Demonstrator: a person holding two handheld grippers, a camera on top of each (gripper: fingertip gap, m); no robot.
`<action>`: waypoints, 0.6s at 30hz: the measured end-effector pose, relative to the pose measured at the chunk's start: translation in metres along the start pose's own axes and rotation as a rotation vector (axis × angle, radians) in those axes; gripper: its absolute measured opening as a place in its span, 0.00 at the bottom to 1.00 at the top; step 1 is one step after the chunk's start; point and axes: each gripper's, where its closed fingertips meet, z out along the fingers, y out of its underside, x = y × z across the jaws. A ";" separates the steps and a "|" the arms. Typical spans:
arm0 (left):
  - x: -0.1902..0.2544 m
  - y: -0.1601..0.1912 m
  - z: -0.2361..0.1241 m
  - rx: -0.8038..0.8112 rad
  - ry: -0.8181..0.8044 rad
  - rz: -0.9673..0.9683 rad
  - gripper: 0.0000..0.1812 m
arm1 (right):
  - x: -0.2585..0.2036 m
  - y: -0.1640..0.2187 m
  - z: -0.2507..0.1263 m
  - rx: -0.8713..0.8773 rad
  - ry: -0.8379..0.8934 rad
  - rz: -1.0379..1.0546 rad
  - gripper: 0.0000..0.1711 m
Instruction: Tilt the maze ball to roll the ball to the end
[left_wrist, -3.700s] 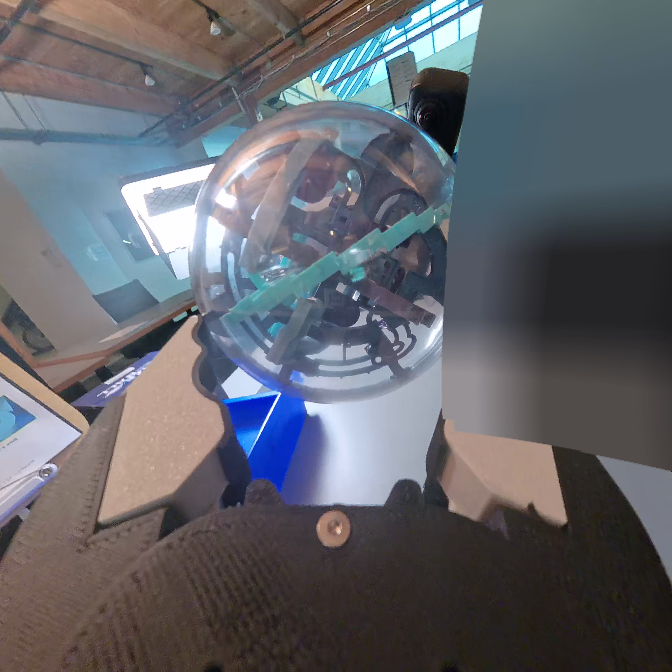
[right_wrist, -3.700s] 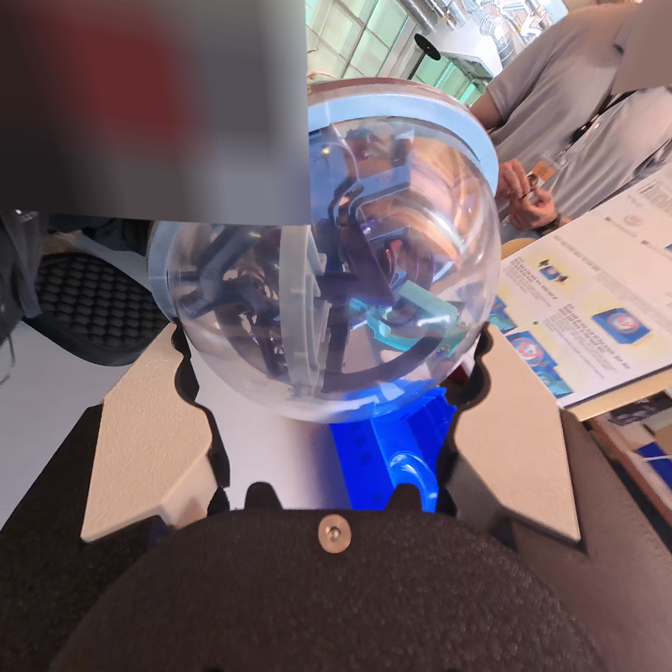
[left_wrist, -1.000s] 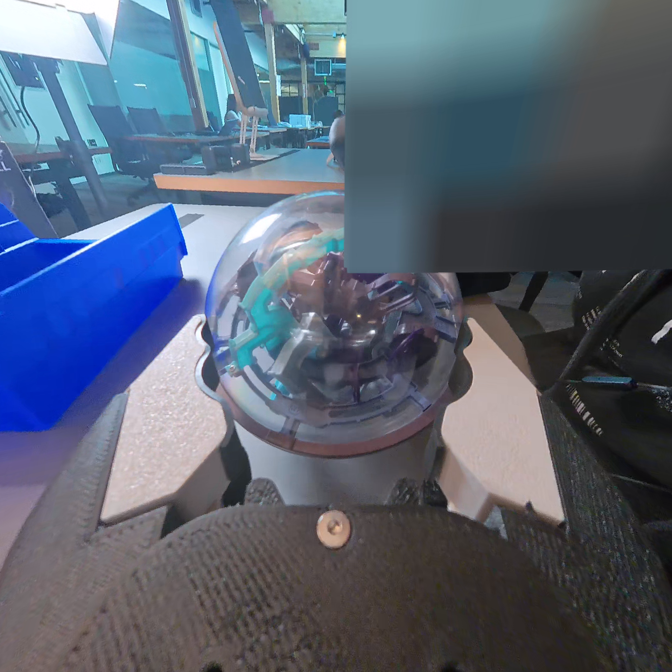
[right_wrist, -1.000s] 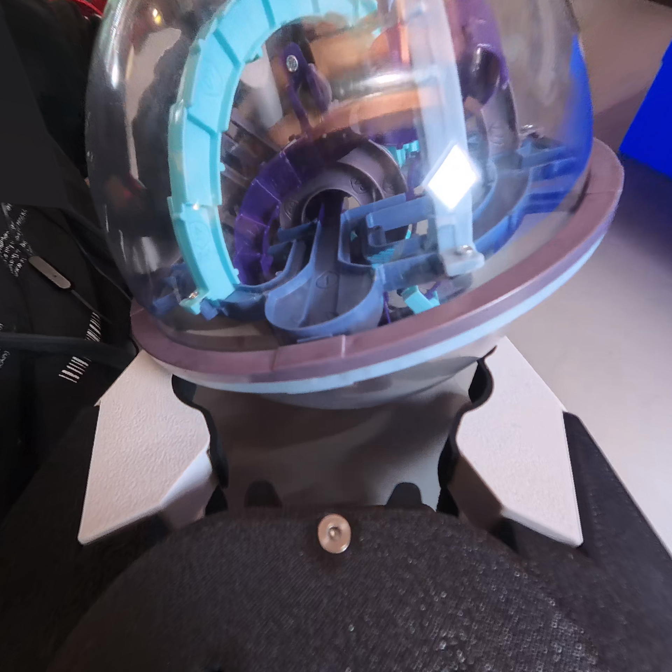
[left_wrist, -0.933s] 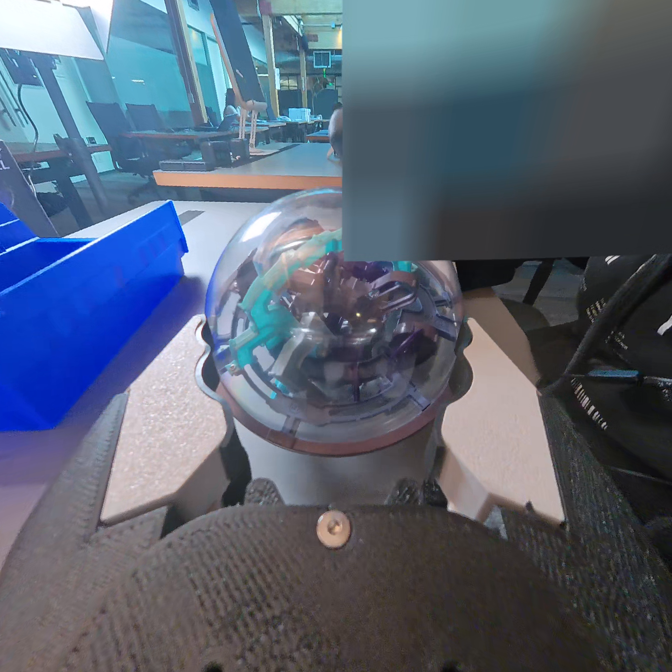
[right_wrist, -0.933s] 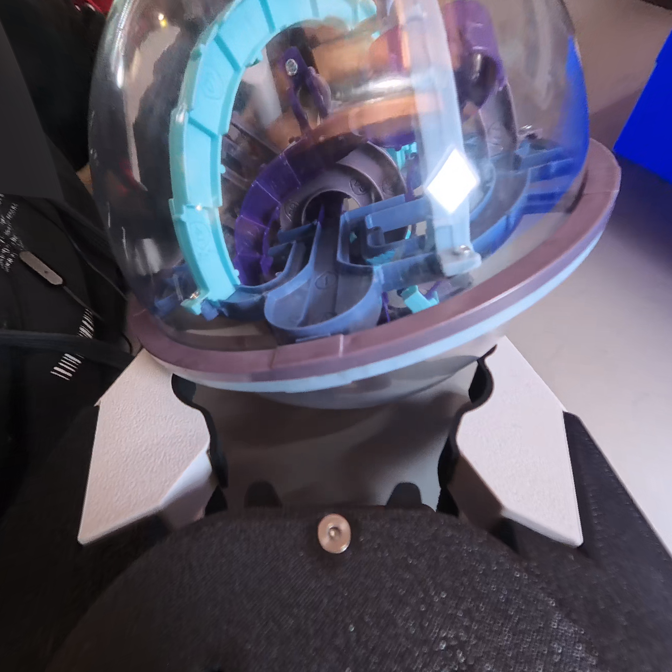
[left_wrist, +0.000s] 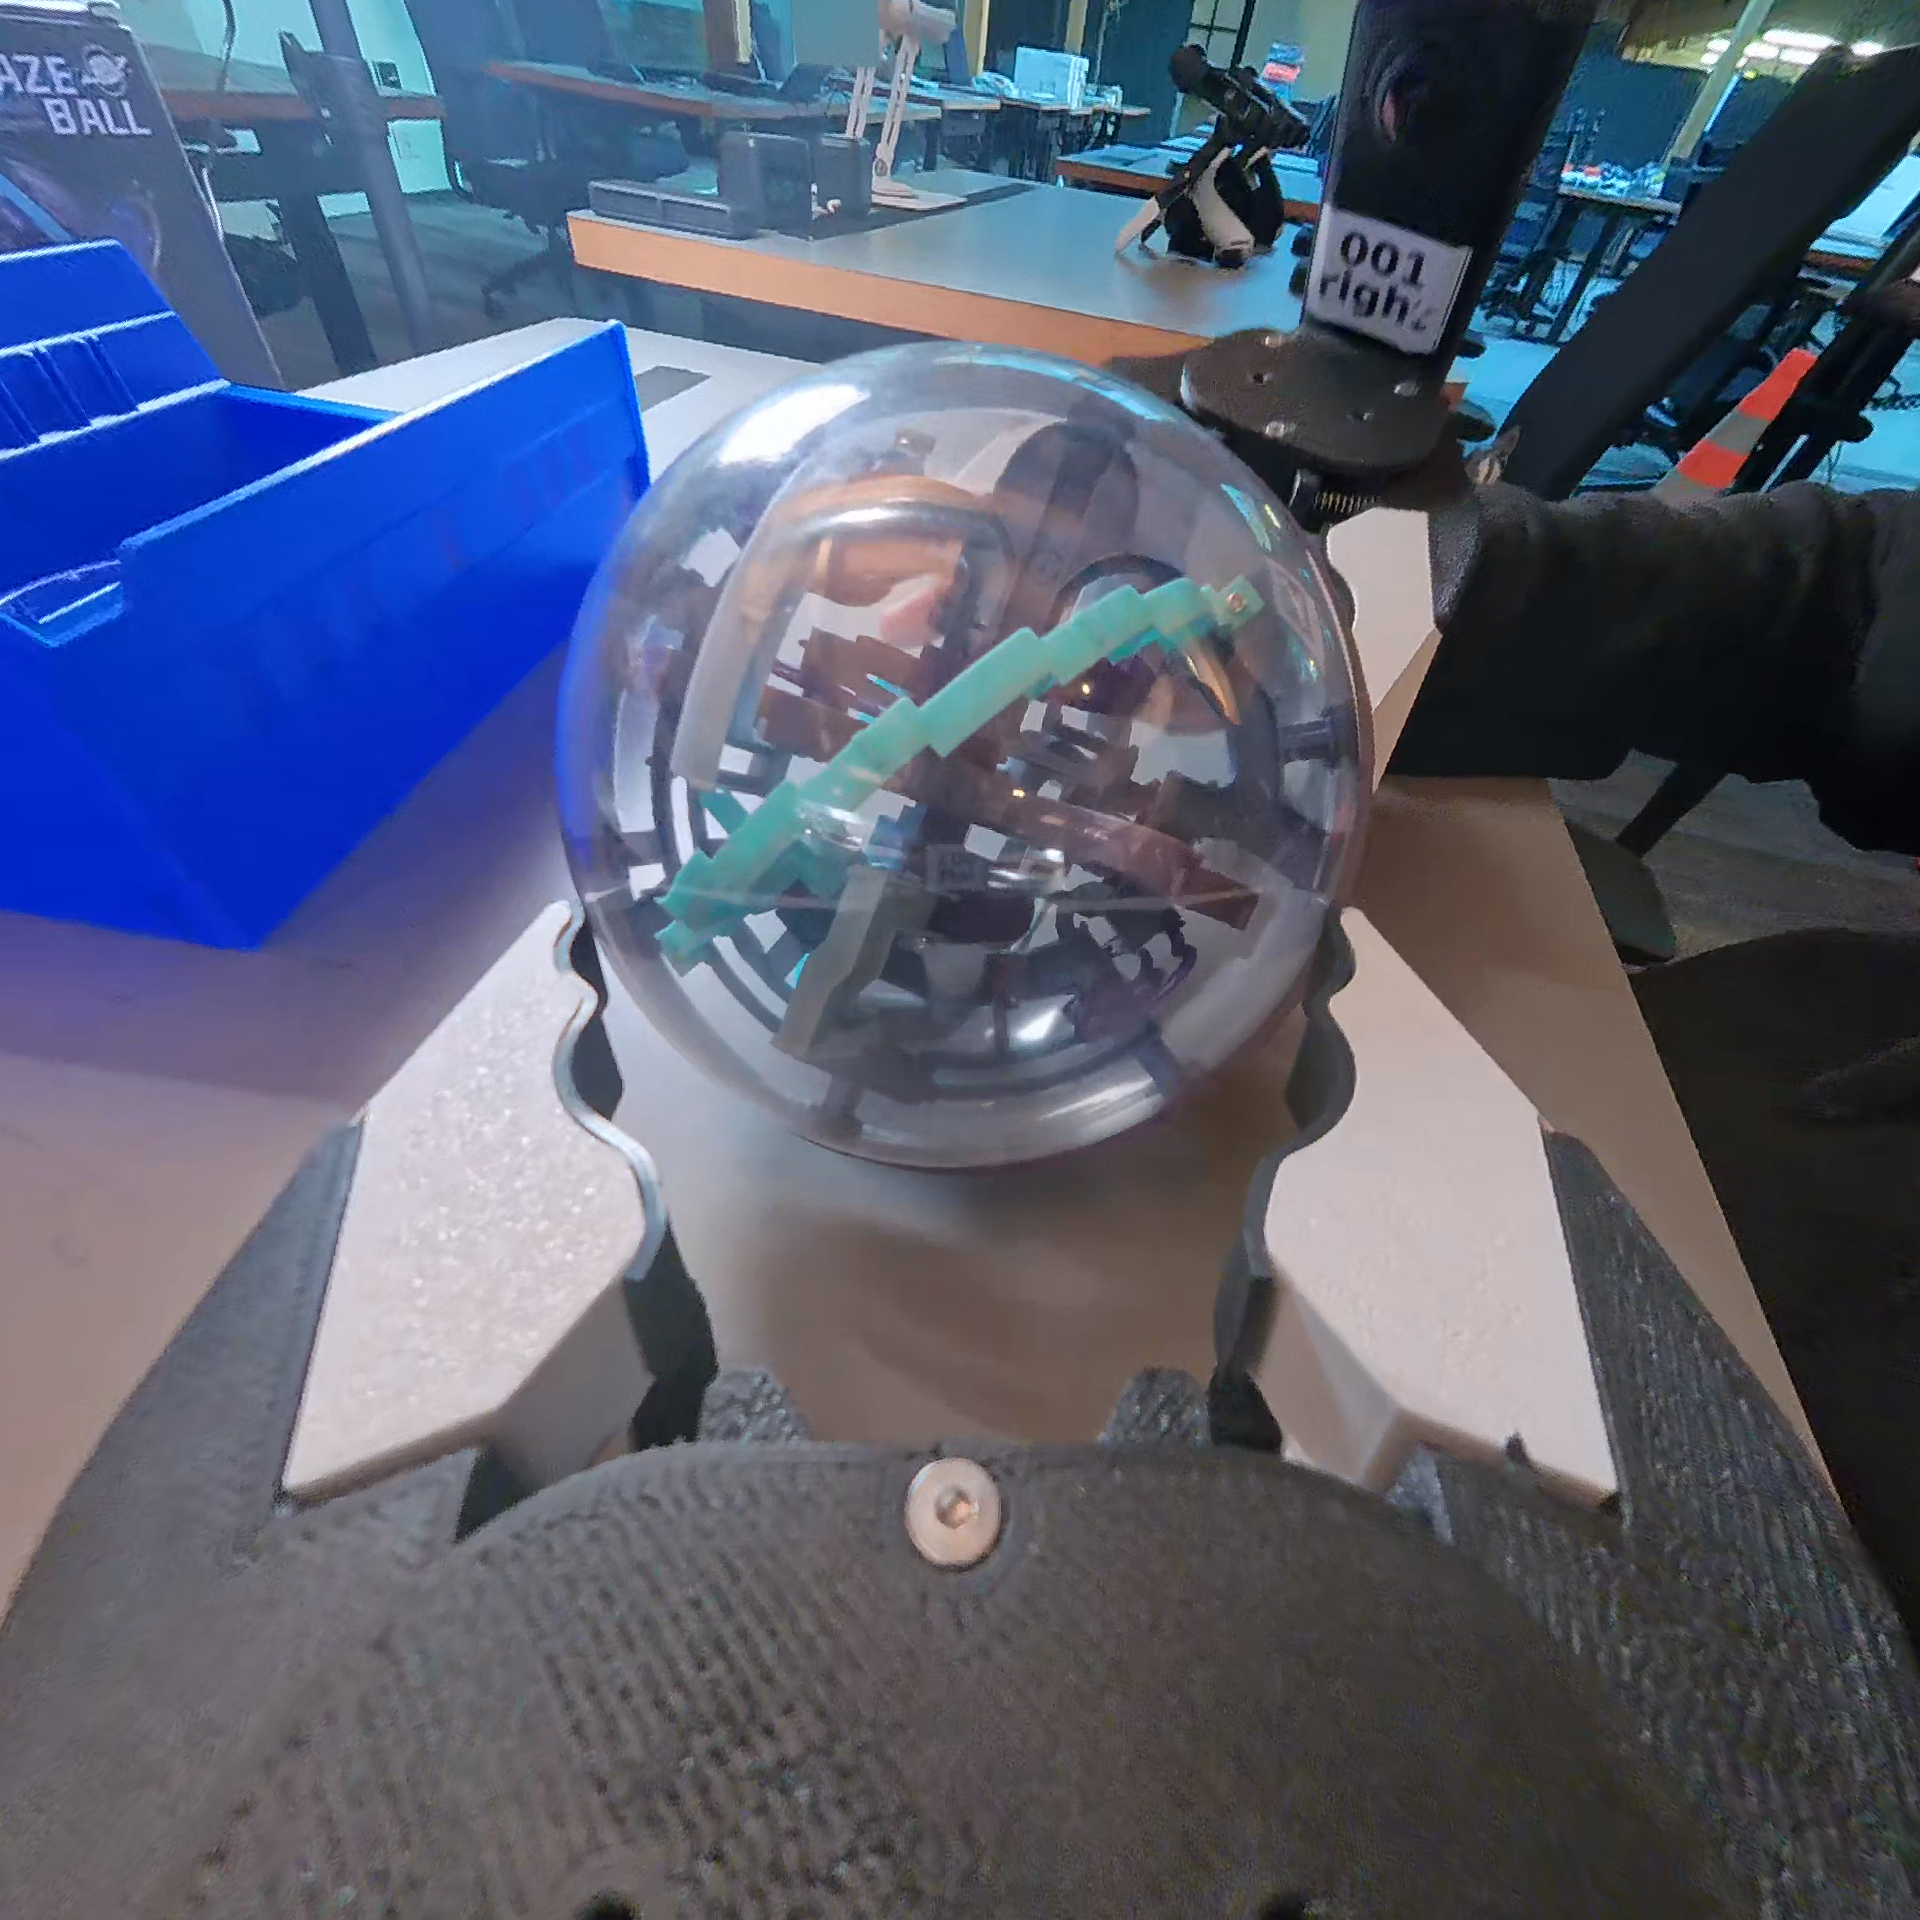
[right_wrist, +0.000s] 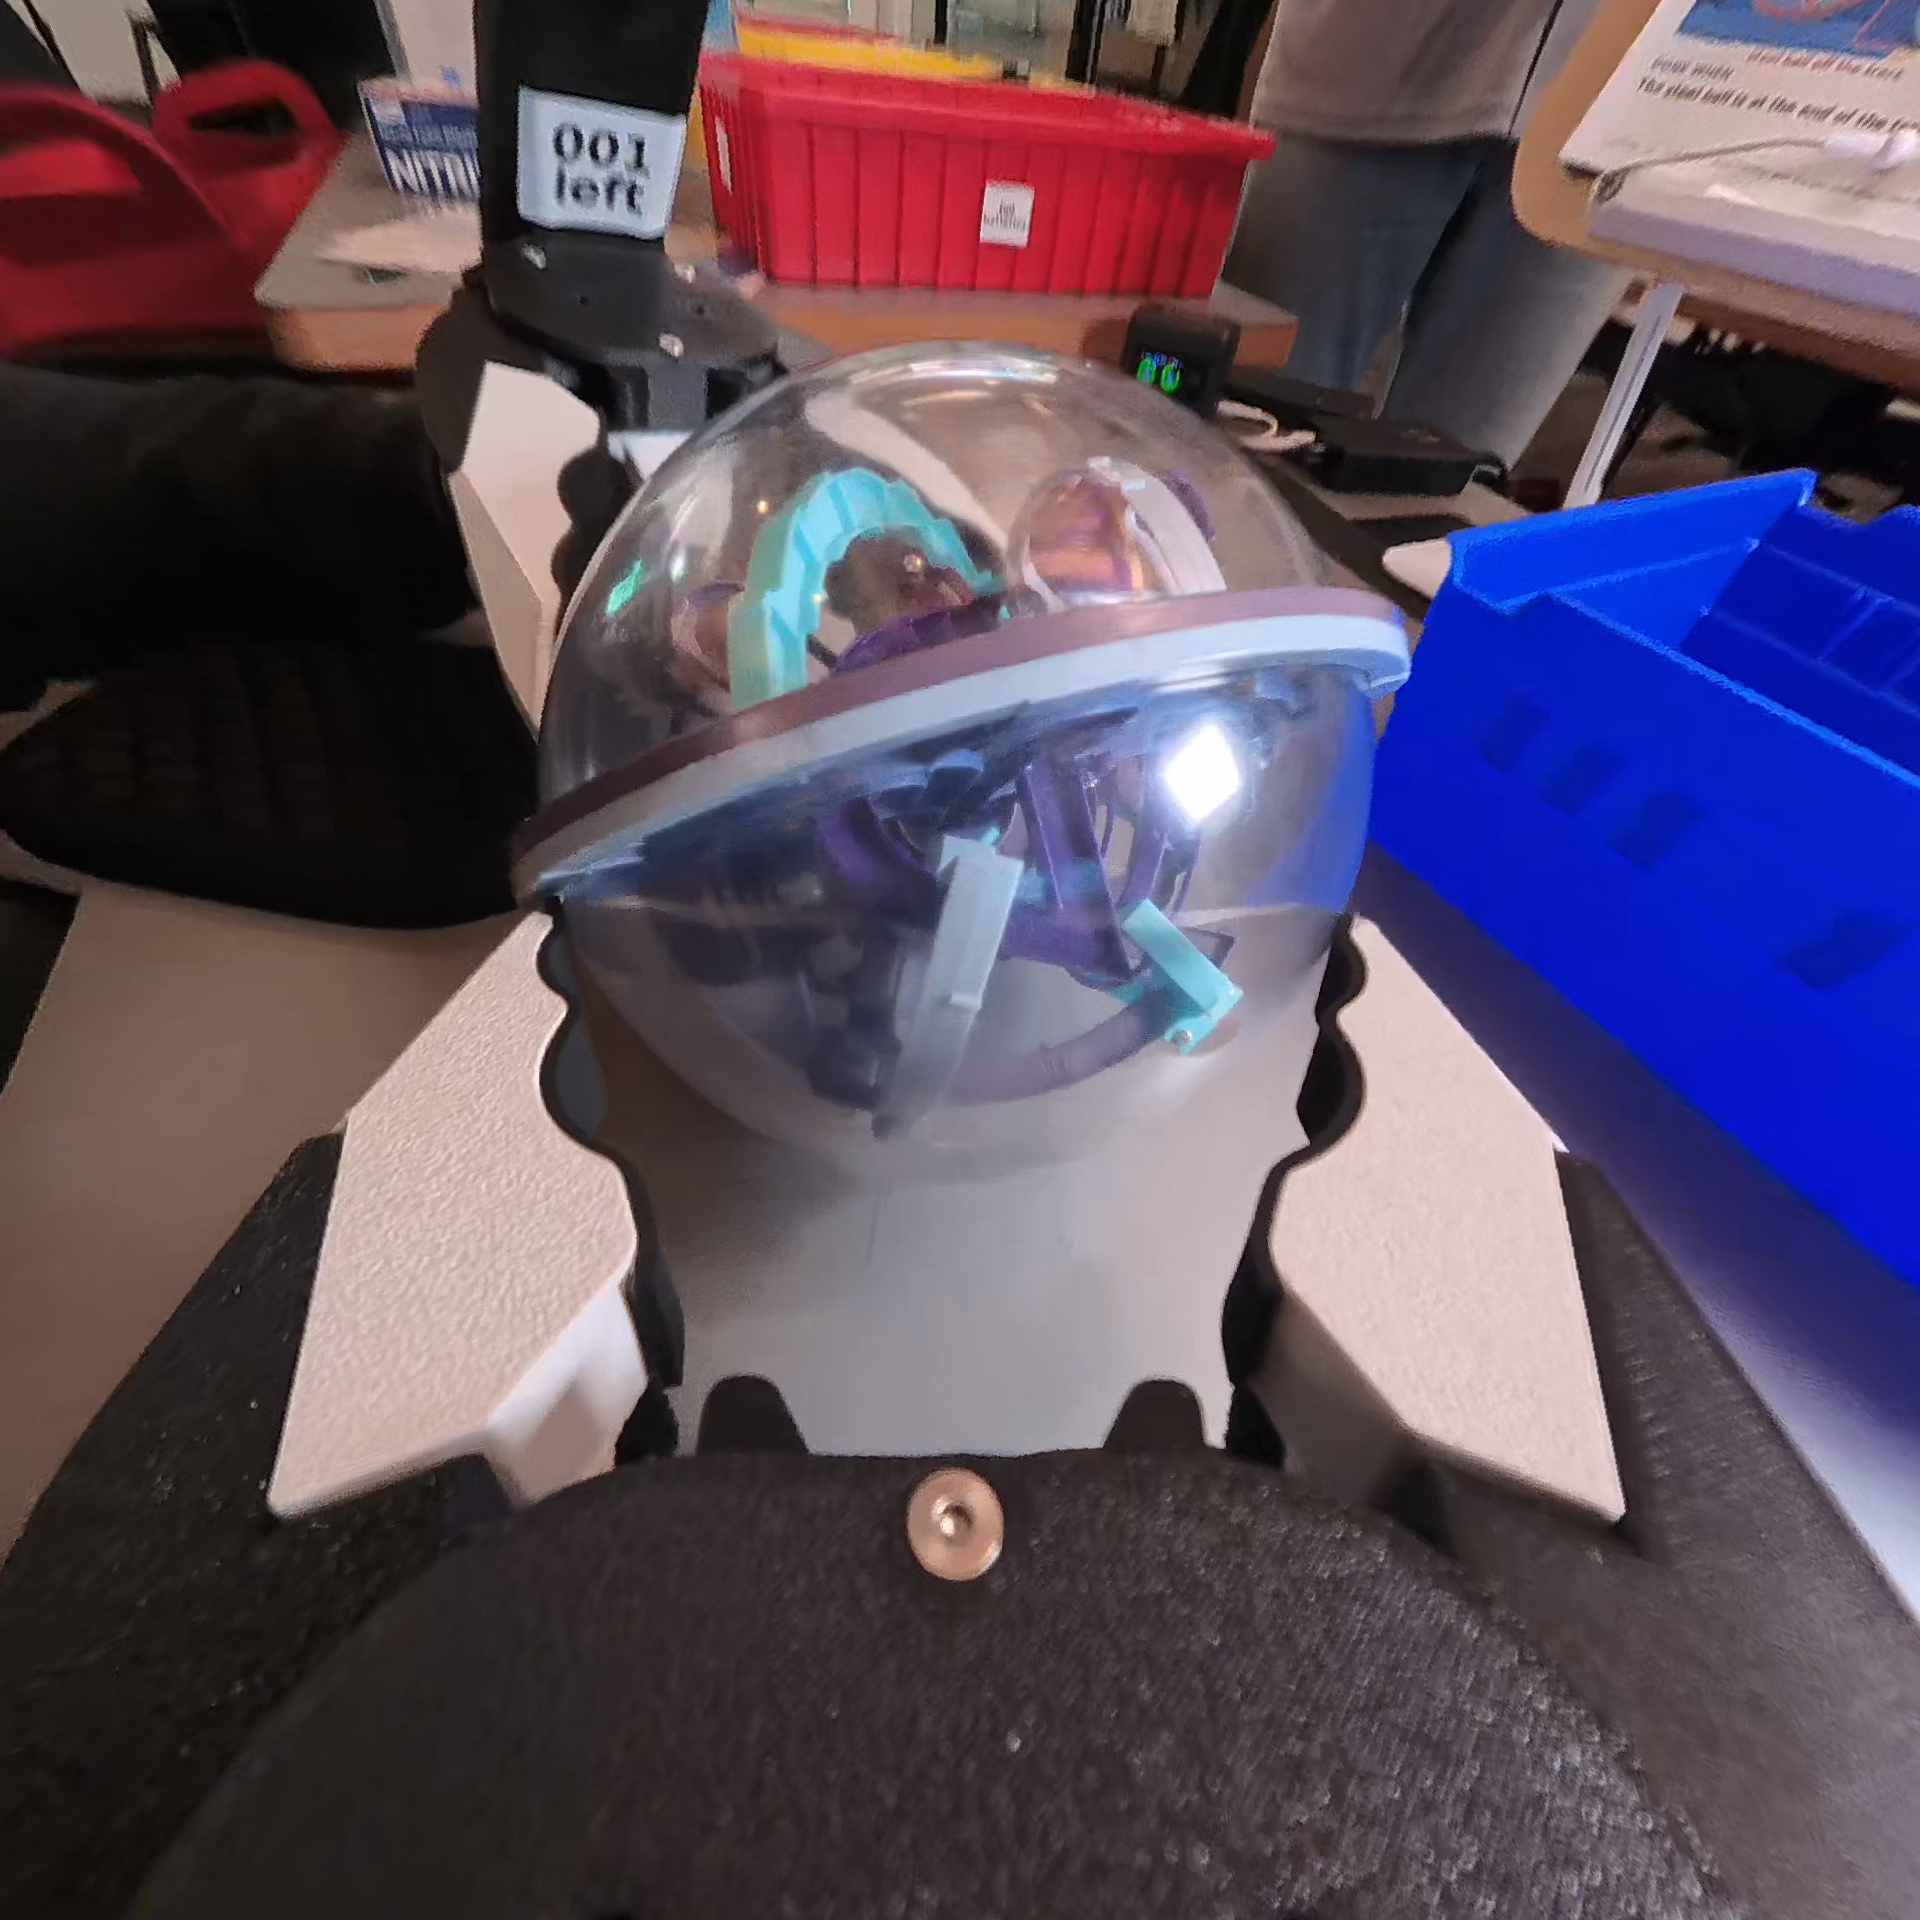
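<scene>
The maze ball (left_wrist: 961, 758) is a clear, glossy plastic sphere, its two domes joined at a flat band that is purple on one side and pale blue on the other (right_wrist: 966, 717). Inside it runs a tangle of stiff plastic tracks: a stepped teal strip, brown arcs, grey struts and purple rails. The small rolling ball inside cannot be picked out.

The left gripper (left_wrist: 956, 977) has two flat, pale, grainy fingers (left_wrist: 488, 1195) with wavy black inner edges, mounted on a coarse, ribbed black body. They are spread wide and press against the lower flanks of the sphere, one on each side. The right gripper (right_wrist: 951, 987) is built the same way, its fingers (right_wrist: 1455, 1236) also spread to the sphere's width and touching it on both sides just below the band. The two grippers meet the maze ball from opposite sides; each shows beyond it in the other's view, with a black post bearing a white label.

The sphere hangs low over the smooth grey bench (left_wrist: 156, 1122); whether it touches the surface cannot be told. Just beside it stands one glossy blue bin (right_wrist: 1683, 831) with ribbed dividers. Farther back sit one red crate (right_wrist: 966, 197) and one red bag (right_wrist: 125, 197). A person in grey trousers (right_wrist: 1413, 249) stands behind the bench.
</scene>
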 end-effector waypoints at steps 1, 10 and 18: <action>-0.001 0.000 0.001 0.012 0.003 0.005 0.73 | 0.001 0.000 0.000 0.035 0.001 0.011 0.80; -0.007 0.002 -0.002 0.080 0.034 -0.019 0.72 | 0.004 -0.004 0.004 0.140 0.020 0.066 0.79; -0.012 0.002 -0.006 0.074 -0.033 0.036 0.67 | 0.009 -0.004 -0.001 0.103 0.061 0.003 0.75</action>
